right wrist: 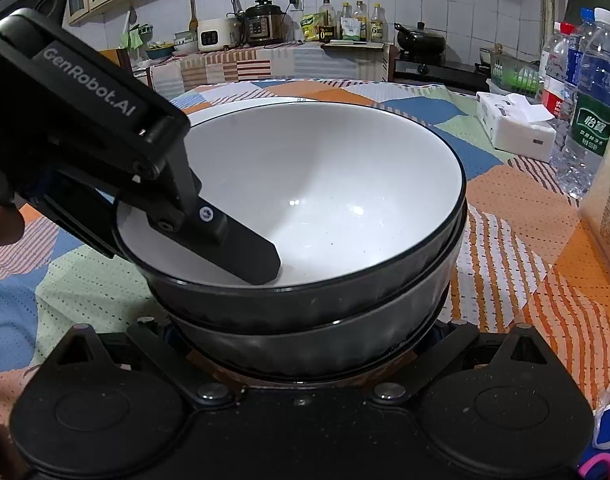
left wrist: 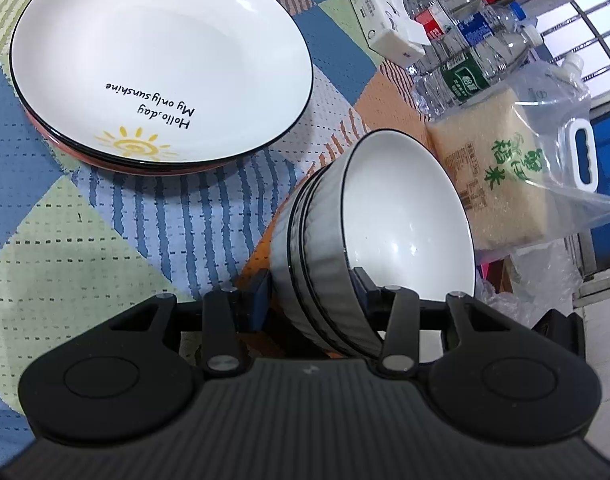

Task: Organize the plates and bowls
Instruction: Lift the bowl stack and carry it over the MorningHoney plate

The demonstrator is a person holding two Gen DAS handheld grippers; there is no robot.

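Near the table's right edge sits our bowl stack [right wrist: 313, 248], several bowls nested, tilted toward the rice bag [left wrist: 501, 184]. Toward the far left corner the plates [left wrist: 161, 60] lie stacked flat. Both kinds look gathered, so we judge the sorting nearly done; what seems left is seating the bowls upright and letting go.

Left claw [left wrist: 317, 292]: narrow grip across the stack's wall, one finger [right wrist: 241, 246] inside the top bowl, the other outside on the ribbed side. We hold the stack there.

Right claw [right wrist: 305, 336]: its fingers flank the stack's base. We cannot tell whether they press it.

Bottles [left wrist: 469, 40] and a tissue pack [left wrist: 389, 24] crowd the far right.
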